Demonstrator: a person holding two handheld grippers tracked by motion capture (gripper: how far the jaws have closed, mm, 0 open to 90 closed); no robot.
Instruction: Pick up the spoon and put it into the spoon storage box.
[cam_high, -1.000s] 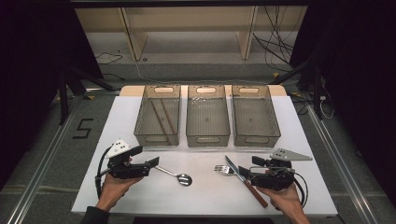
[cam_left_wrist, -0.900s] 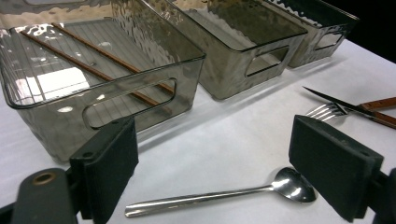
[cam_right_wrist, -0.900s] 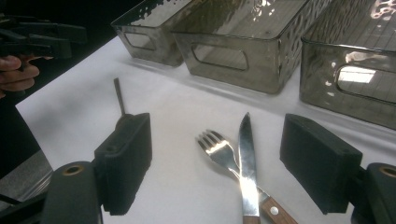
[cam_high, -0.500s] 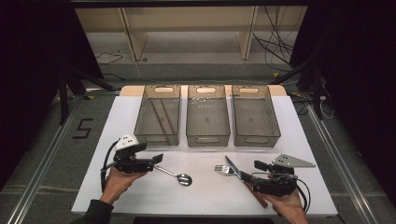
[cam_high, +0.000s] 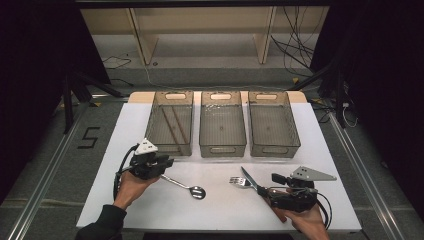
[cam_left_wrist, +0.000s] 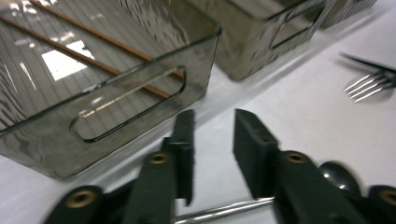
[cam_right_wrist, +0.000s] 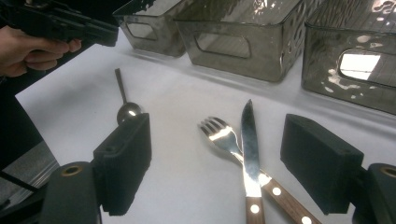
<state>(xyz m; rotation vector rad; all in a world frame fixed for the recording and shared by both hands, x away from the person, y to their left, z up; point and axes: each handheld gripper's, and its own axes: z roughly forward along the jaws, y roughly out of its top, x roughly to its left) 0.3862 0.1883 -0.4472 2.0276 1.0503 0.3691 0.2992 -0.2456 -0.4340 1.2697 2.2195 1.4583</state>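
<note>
A steel spoon (cam_high: 189, 187) lies on the white table (cam_high: 220, 212), bowl toward the middle. My left gripper (cam_high: 170, 162) is open just over the far end of the spoon's handle (cam_left_wrist: 224, 211), which passes under the two jaws. The left gripper (cam_left_wrist: 212, 140) points at the leftmost bin (cam_left_wrist: 107, 93). A fork (cam_high: 239, 181) and a wood-handled knife (cam_high: 251, 181) lie crossed at the front right. My right gripper (cam_high: 271, 185) is wide open around their handles. In the right gripper view, the fork (cam_right_wrist: 219, 134) and knife (cam_right_wrist: 250, 140) lie between the pads (cam_right_wrist: 126, 158).
Three smoky clear bins stand in a row at the back of the table: the left one (cam_high: 171, 125) holds two chopsticks (cam_left_wrist: 100, 65), then the middle (cam_high: 222, 125) and right (cam_high: 273, 125) ones. A shelf unit and cables are beyond the table.
My left gripper has moved away from the person and to the right, over the spoon's handle. My right gripper has drawn slightly back toward the person.
</note>
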